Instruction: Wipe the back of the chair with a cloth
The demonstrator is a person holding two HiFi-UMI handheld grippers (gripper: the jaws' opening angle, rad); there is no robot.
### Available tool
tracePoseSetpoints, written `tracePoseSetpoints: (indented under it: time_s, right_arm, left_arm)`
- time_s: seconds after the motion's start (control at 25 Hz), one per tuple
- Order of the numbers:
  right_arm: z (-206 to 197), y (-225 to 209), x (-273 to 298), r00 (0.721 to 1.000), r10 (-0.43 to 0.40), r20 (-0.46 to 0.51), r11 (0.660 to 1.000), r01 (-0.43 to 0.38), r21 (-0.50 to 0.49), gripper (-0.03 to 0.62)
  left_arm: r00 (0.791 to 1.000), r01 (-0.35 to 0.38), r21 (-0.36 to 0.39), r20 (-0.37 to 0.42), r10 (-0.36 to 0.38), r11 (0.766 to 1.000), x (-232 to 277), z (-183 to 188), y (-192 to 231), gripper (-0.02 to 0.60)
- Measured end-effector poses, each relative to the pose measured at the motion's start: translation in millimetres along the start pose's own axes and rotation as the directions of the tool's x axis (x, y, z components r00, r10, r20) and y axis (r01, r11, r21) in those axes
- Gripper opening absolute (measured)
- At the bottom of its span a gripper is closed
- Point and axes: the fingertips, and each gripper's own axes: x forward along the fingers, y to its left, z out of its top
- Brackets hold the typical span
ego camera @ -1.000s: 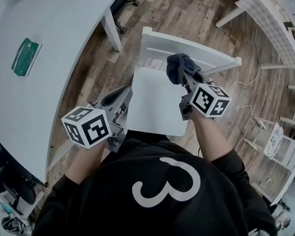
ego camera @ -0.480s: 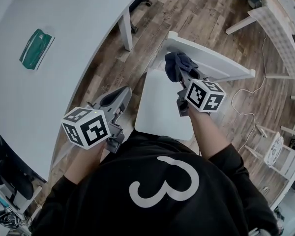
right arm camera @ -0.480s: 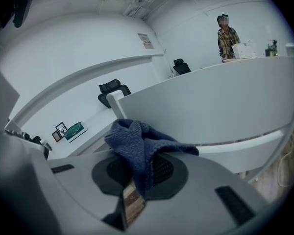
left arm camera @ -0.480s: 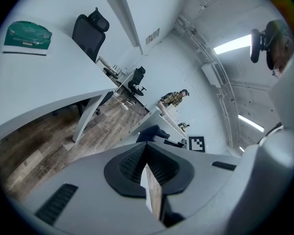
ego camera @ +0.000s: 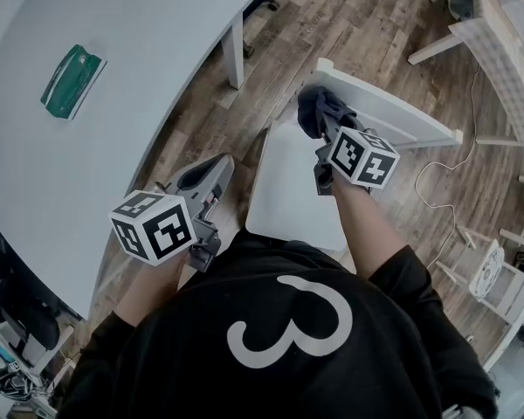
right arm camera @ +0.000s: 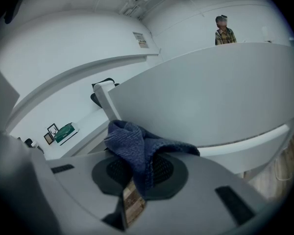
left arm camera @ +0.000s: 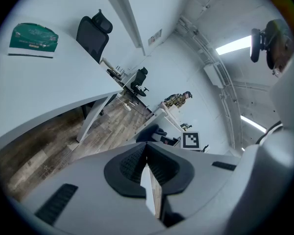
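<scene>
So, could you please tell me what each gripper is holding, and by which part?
The right gripper is shut on the blue cloth, pinching a bunched fold of it; the left gripper is shut on nothing.

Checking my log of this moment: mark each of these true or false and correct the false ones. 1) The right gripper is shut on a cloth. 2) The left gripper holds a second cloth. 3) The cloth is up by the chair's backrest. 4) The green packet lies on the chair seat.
1) True. The right gripper is shut on a dark blue cloth.
2) False. The left gripper has its jaws together with nothing between them.
3) True. In the head view the cloth sits at one end of the white backrest.
4) False. The green packet lies on the white table; the seat is bare.
</scene>
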Motion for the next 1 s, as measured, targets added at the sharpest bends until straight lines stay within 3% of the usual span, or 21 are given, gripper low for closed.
tracePoseSetpoints:
  time_s: [0.64, 1.0]
  right_arm:
    - [-1, -6, -5, 1.0, 0.002, 0.018, 0.998, -0.003, 0.059, 0.051]
    - [-1, -38, -22, 0.999, -0.021, 0.034, 0.996, 0.018, 0.092, 0.051]
  left_arm:
    - [1.0, -0.012, 0.015, -0.005, 0.012, 1.0, -3, -7, -13, 0.014]
    - [1.0, -0.008, 0.031, -0.023, 0.009, 0.999, 11, -16, -31, 0.014]
